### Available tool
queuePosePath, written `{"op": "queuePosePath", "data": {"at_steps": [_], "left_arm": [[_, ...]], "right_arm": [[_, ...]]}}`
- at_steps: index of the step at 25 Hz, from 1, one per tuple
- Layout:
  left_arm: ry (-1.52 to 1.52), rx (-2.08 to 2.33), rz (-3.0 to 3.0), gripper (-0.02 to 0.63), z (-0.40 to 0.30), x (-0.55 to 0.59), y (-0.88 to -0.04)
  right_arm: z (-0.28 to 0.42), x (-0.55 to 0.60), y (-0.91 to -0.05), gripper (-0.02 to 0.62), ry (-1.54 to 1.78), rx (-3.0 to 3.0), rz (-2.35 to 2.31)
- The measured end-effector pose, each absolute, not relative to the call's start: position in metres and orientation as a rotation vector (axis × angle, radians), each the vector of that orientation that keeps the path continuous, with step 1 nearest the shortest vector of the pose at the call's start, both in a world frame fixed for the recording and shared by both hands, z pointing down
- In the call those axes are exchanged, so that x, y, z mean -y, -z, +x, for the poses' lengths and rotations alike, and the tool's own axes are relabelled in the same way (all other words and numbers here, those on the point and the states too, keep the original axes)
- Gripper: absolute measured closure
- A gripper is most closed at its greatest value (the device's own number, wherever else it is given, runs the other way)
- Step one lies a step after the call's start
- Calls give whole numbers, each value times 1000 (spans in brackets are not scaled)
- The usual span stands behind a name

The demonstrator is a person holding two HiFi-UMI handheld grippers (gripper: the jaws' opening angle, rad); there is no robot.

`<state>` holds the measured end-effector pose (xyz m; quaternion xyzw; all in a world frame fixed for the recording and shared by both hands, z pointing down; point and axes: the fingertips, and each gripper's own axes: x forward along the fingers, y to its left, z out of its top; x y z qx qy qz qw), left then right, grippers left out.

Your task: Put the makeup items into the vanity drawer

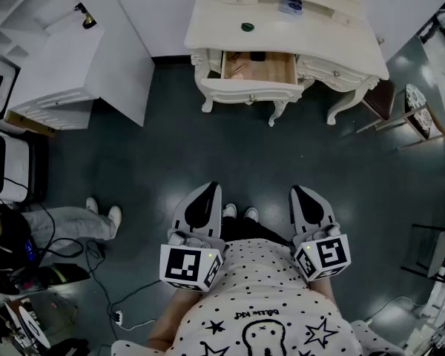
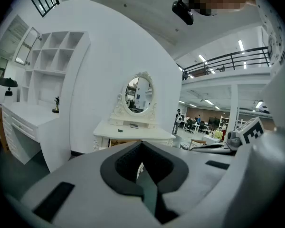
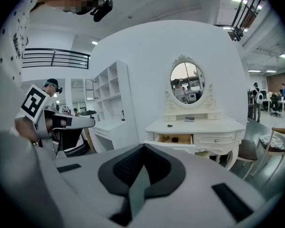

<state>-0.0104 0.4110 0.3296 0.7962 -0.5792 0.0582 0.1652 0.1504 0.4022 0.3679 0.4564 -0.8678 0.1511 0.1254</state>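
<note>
Dark floor [image 1: 282, 162] before vanity [image 1: 356, 43] (drawer [image 1: 271, 69] open); left tool [image 1: 206, 193], right tool [image 1: 301, 194] closed.

The far vanity [image 1: 222, 28] looks smooth and cream-painted, its open drawer [image 1: 271, 69] bare wood inside. The dark floor [image 1: 319, 162] is glossy. The left gripper [image 1: 206, 191] and right gripper [image 1: 300, 193] have matt grey plastic shells.

Head view steeply down; both gripper views toward far vanity [image 1: 224, 27]

bare floor [image 1: 245, 150] runs to the vanity [image 1: 282, 39], whose drawer [image 1: 261, 70] stands open.
</note>
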Motion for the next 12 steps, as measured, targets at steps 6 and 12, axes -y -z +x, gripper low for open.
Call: {"op": "queuePosePath", "data": {"at_steps": [6,12], "left_arm": [[-167,1645,2269,610,-8,-408,-328],[-170,1639,2265,611,-11,-408,-328]], "right_arm": [[155,-400,-367,586,-451,2514,1348],[152,-401,-366,586,-451,2507,1349]]}}
